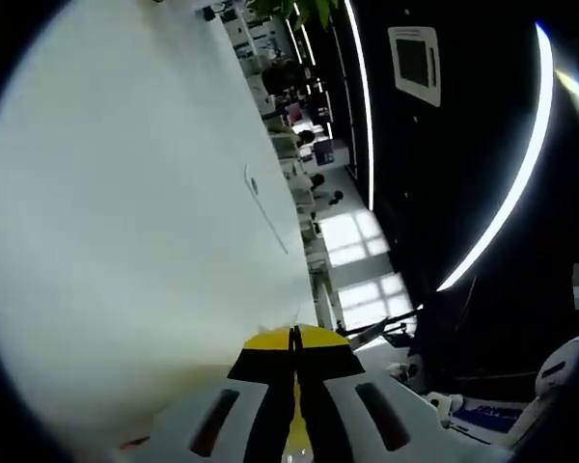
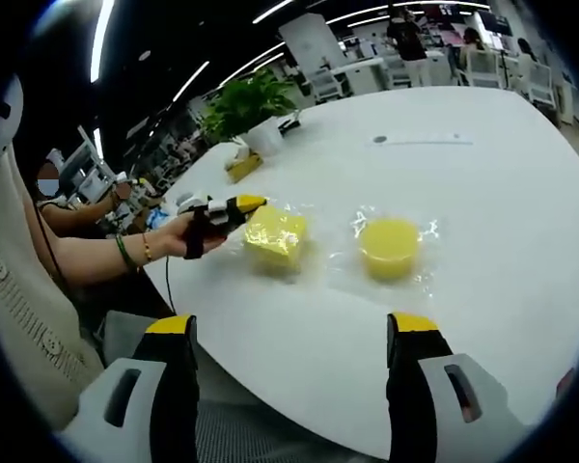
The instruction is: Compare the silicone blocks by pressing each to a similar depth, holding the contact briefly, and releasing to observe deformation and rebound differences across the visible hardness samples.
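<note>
- Right gripper (image 2: pixel 294 338): black jaws, yellow tips, pale grey body.
- Ahead to its left: yellow square block (image 2: pixel 274 237).
- Ahead to its right: yellow round block (image 2: pixel 390 248).
- White table (image 2: pixel 502 193).
- Left gripper (image 1: pixel 294 340): black jaws, yellow tips.
- Green plant (image 2: pixel 243 104), white pot.

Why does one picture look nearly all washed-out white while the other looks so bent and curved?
In the left gripper view the white table sits very close, bright and featureless, with the room behind tilted and soft. In the right gripper view the fisheye lens bows the table edge; the square yellow block and round yellow block stay fairly sharp, their plastic wrap glinting.
</note>
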